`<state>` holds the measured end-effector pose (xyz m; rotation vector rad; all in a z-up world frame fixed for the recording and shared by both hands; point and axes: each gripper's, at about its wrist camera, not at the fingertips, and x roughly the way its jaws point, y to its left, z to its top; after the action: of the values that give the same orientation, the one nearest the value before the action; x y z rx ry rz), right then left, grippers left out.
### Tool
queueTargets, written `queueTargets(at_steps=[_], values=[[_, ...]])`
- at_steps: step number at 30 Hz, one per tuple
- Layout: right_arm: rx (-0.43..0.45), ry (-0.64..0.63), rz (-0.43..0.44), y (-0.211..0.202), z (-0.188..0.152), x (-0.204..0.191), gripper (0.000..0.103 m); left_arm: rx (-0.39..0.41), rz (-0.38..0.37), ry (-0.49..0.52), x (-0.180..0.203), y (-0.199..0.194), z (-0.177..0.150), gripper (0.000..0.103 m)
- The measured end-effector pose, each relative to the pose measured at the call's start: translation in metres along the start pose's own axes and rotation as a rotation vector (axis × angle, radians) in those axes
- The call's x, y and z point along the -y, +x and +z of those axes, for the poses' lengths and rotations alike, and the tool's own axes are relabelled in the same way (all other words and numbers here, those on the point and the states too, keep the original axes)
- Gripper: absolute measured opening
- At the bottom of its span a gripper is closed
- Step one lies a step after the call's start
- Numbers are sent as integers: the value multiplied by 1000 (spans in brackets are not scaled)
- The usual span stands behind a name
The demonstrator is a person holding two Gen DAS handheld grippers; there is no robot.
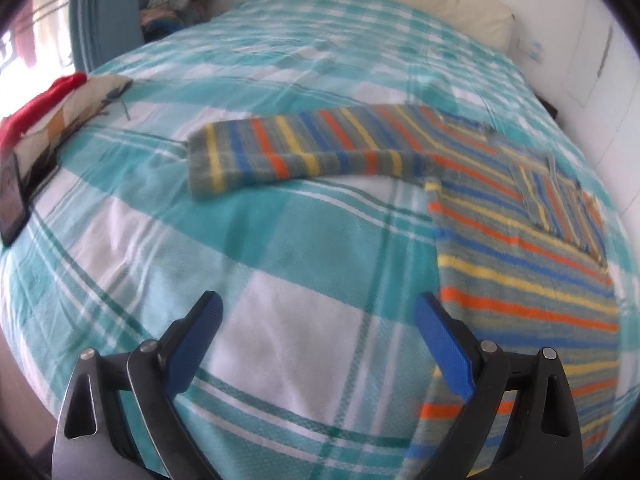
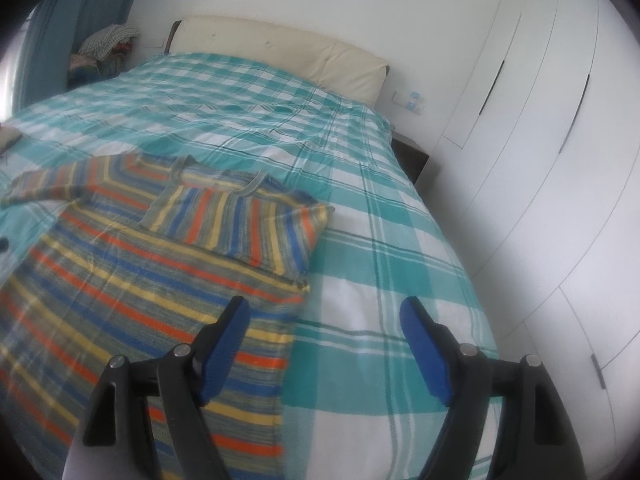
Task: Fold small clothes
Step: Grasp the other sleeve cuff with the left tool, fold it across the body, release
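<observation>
**Striped sweater lying on the bed**

We are holding our left gripper (image 1: 318, 312) and right gripper (image 2: 324, 316) wide open, gripping nothing. The striped sweater (image 2: 132, 276) is lying flat on the checked bedspread (image 1: 280, 240), one sleeve (image 1: 288, 152) stretching toward nine o'clock, the other folded across its chest.

Your left gripper (image 1: 318, 308) hangs with fingers (image 1: 438, 336) spread wide above the bed (image 1: 280, 240), the striped sweater (image 1: 500, 240) lying just beside, one sleeve outstretched
</observation>
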<state>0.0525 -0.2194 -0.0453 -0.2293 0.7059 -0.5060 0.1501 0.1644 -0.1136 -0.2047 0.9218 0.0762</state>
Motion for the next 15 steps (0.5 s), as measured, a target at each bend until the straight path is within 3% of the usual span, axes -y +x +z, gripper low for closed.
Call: queueTargets(at_steps=[3,5,7,10,12,15], values=[[-11,-20,24,2,-20,-4,78,6,-69,-191,-58,0,37,97],[-22,-15,45,4,-31,-6,78,-18,-117,-261,-88,14,65,97],[-38,2,61,8,-40,-6,78,-57,-110,-308,-111,35,89,97],[-60,23,79,11,-49,-8,78,-114,-74,-324,-124,71,112,93],[-64,30,86,11,-53,-10,78,-164,-37,-299,-120,96,119,76],[-56,16,83,7,-57,-14,78,-190,27,-250,-106,119,121,65]])
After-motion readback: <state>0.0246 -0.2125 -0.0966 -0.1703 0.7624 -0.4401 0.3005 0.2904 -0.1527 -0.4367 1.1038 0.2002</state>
